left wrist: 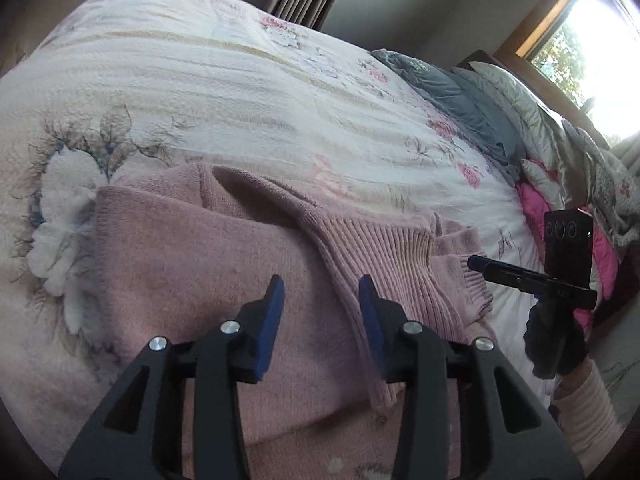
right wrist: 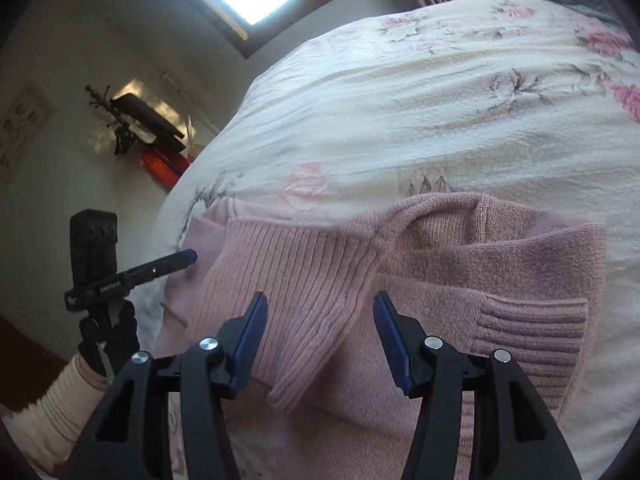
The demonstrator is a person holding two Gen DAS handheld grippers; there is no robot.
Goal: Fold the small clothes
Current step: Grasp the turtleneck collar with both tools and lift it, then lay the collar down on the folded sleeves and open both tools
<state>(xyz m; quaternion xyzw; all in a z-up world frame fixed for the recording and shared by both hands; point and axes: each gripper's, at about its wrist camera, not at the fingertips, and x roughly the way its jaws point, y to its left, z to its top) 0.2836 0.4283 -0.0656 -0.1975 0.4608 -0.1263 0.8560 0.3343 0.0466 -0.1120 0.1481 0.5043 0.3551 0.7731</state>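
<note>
Bedroom shot: a floral bedspread with one pink knit sweater lying on it, partly folded.

Two grippers here. The left gripper hovers over the sweater's body with its blue fingers apart and nothing between them; the right gripper sits over the ribbed hem, fingers also spread and empty. Grey and pink bedding is piled toward the window. There's tiny white lettering on the other gripper's bar in the right view, way too small to read.
</note>
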